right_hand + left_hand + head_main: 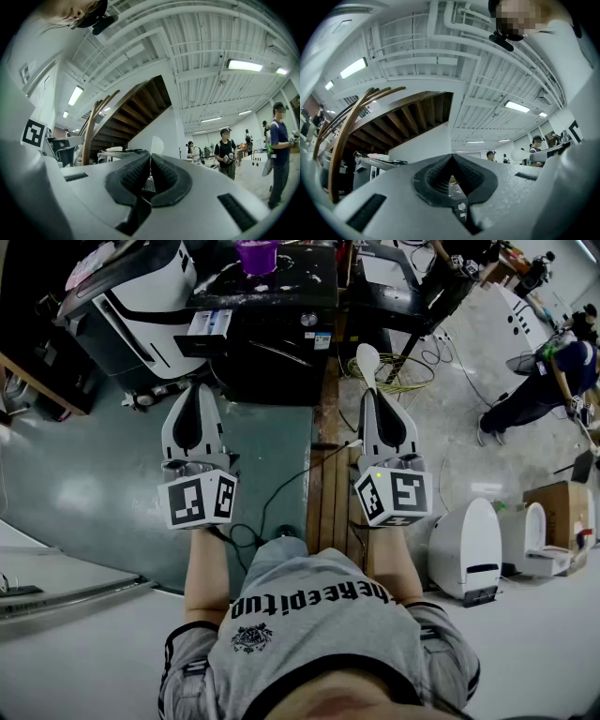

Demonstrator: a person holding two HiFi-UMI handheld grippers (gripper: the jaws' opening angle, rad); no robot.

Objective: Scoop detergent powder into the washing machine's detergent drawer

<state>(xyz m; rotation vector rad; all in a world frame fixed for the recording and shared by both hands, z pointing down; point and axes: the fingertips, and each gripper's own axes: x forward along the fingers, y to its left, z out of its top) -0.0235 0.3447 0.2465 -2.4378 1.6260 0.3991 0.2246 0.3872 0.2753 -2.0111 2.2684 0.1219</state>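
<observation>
A person stands looking down at a black washing machine [281, 343] on the floor ahead, holding tongs in each hand. The left tongs [197, 388] are closed, their pads meeting at the tip with nothing between them. The right tongs [368, 395] are clamped on the handle of a white scoop [367, 360], whose bowl points forward past the machine's right edge. The detergent drawer [208, 326] stands pulled out at the machine's front left corner, and a purple cup [256, 254], probably the powder supply, sits at the back edge of the machine's top. The scoop looks light and stiff, best held well down the handle with the bowl level, since loose powder would spill easily. Only the head view shows the machine, drawer and cup. Both tongs views tilt upward to ceiling lights, a wooden staircase and distant people. The right one shows the scoop [157, 144] rising just behind the closed tip [150, 155], while the left shows bare pads [451, 157]. Whether the bowl carries powder cannot be told
</observation>
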